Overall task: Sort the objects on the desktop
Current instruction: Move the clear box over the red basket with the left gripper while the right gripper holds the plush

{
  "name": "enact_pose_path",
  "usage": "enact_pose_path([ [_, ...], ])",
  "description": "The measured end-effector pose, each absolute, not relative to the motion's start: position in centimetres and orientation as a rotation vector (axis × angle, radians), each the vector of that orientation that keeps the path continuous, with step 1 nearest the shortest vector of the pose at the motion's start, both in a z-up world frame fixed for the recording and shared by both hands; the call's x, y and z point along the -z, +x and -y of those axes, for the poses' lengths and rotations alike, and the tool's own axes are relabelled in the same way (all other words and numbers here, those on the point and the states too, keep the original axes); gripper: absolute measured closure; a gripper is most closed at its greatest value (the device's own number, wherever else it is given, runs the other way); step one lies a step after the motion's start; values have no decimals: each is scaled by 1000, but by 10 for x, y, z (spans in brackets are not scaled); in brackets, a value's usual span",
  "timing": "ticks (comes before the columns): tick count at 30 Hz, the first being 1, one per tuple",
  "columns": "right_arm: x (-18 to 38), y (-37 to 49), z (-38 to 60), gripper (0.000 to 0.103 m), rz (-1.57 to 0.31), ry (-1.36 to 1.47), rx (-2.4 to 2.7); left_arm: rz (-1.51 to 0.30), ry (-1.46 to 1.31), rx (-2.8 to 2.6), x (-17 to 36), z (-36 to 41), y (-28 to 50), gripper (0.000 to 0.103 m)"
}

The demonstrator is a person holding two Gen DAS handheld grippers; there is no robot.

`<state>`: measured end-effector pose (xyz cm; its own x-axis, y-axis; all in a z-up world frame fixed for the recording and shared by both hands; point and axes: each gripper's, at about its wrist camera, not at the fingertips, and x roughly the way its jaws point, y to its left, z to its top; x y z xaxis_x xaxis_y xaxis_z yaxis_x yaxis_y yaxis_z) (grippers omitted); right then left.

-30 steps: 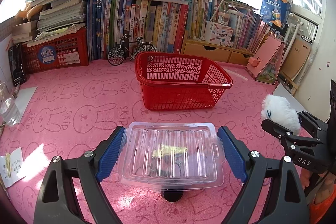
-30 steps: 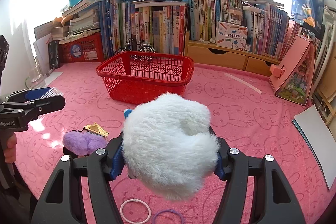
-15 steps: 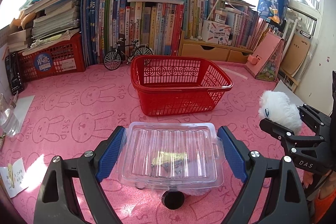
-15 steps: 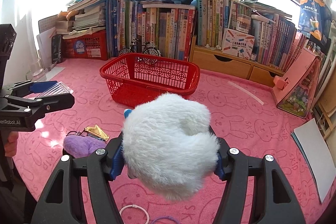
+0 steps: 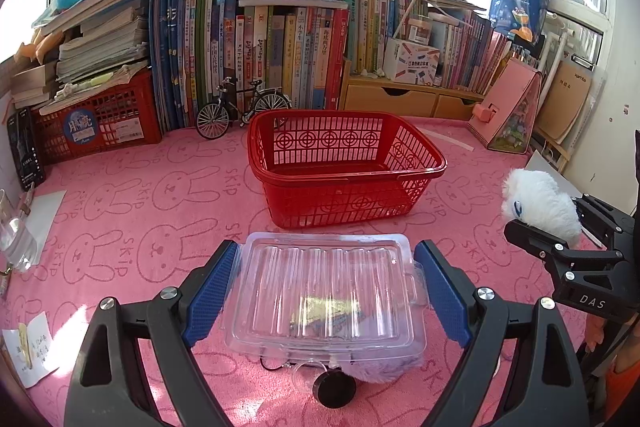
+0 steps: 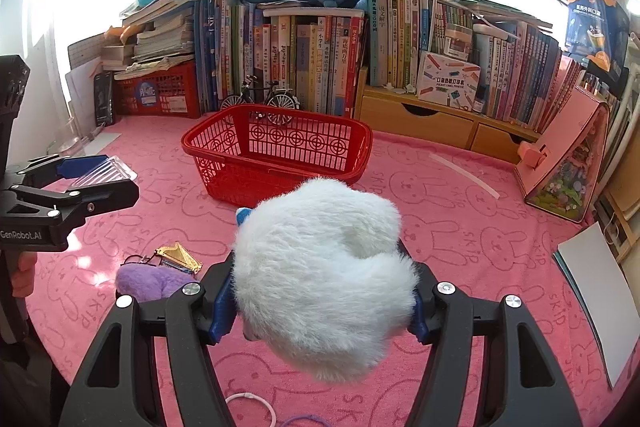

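My left gripper (image 5: 326, 291) is shut on a clear plastic box (image 5: 326, 299) and holds it above the pink mat, just short of the empty red basket (image 5: 344, 167). My right gripper (image 6: 322, 297) is shut on a white fluffy plush (image 6: 324, 291), also raised, with the red basket (image 6: 276, 155) ahead and to the left. The plush (image 5: 538, 203) shows at the right of the left wrist view. The box (image 6: 102, 171) shows at the left of the right wrist view. A purple plush (image 6: 150, 281) and a gold harp trinket (image 6: 178, 259) lie on the mat.
Books, a model bicycle (image 5: 240, 107), a red crate (image 5: 96, 123) and wooden drawers (image 5: 404, 101) line the back. A pink house model (image 6: 568, 163) stands right. Hair rings (image 6: 252, 403) lie near me. A black round cap (image 5: 334, 389) lies under the box. A glass jar (image 5: 14, 239) stands far left.
Both grippers have risen and moved a little toward the red basket with their loads. The basket looks closer in both views.
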<state>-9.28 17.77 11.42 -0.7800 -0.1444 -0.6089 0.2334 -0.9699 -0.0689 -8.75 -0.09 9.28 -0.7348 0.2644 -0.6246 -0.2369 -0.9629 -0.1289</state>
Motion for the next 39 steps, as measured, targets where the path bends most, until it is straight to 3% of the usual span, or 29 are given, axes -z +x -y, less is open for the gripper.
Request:
enact_pose_path([
  [39, -138, -126, -192, 37, -134, 954, 2717, 133, -1037, -2671, -108, 0, -140, 14],
])
